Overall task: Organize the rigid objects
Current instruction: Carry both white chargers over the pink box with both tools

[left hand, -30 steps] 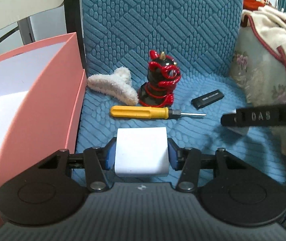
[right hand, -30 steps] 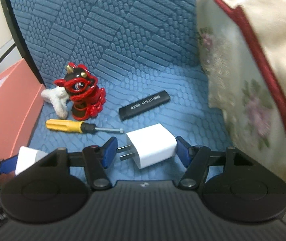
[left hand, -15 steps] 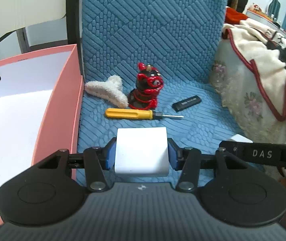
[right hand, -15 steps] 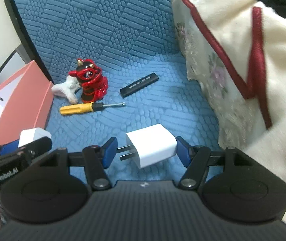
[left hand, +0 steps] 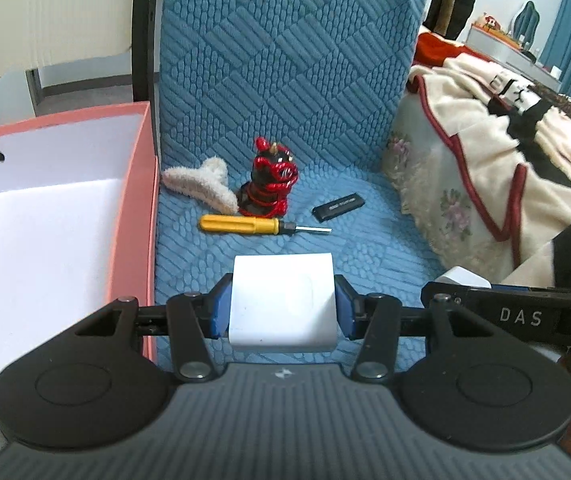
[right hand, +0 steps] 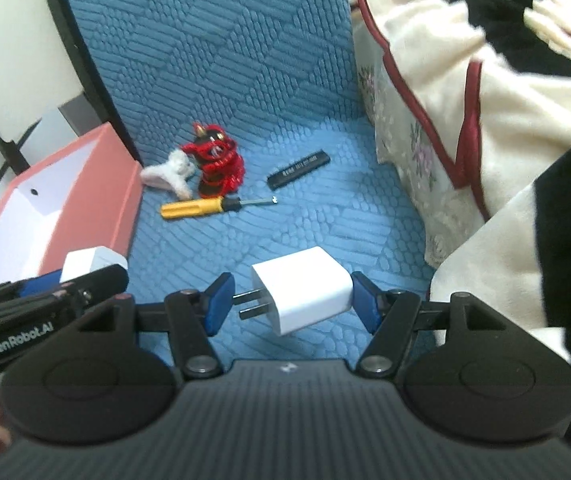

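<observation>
Tongs clamped: left tongs [left hand: 281,309] gripping a white block [left hand: 282,304], right tongs [right hand: 291,300] gripping a white plug charger [right hand: 305,286]. Beyond, on blue cushion [left hand: 285,80]: yellow screwdriver [left hand: 245,225], red-black figurine [left hand: 269,178], fluffy hair claw [left hand: 201,184], black stick [left hand: 338,207]. Left, open pink box [left hand: 141,184].

We see a blue seat cover [left hand: 285,80] quilted in a ribbed block pattern. The box [left hand: 143,184] is salmon pink outside, white inside. The figurine [left hand: 269,188] is black with glossy red trim. The screwdriver [left hand: 241,225] has a yellow handle. The flat stick [left hand: 338,207] is black; the fuzzy clip [left hand: 201,186] is cream. Both chargers [left hand: 283,306] [right hand: 305,288] are plain white, between blue pads [left hand: 221,312]. The blanket [left hand: 485,140] is cream, edged in dark red, over floral fabric [left hand: 433,196].
</observation>
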Demonstrator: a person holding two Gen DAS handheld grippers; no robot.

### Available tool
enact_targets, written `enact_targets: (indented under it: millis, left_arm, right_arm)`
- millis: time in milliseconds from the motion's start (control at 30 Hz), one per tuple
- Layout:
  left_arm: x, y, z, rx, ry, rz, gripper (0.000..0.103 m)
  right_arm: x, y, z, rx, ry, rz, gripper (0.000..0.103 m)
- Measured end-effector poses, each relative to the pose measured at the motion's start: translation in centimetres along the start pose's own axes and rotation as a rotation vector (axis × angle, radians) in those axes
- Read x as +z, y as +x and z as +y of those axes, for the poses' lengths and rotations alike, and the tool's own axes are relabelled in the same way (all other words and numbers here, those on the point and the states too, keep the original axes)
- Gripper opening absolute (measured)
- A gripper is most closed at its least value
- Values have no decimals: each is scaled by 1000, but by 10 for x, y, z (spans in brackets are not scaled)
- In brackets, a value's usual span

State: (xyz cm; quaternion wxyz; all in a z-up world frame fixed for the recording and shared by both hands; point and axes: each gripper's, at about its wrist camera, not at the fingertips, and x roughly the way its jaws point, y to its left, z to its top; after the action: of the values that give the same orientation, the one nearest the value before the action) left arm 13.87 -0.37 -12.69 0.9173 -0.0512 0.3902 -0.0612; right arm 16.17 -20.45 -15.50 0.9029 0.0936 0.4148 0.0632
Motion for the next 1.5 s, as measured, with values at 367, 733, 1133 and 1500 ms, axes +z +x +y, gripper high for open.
enact_targets:
  millis: [367,733,1133,1500]
  left_arm:
    - [44,-57,17,-15,-23,-85,57]
    - [86,-110,71,17,-89,-168,57]
    - [99,-154,174,134,-175,-211,57]
    - [70,-123,260,202,-261,-88,57]
  right_arm:
    - [31,-49,43,66,-55,-94,66]
    - [65,-78,112,156,-158,-181,66]
    - [78,-76,204,264,-261,-190,66]
    - [51,-8,276,305,-340,-31,66]
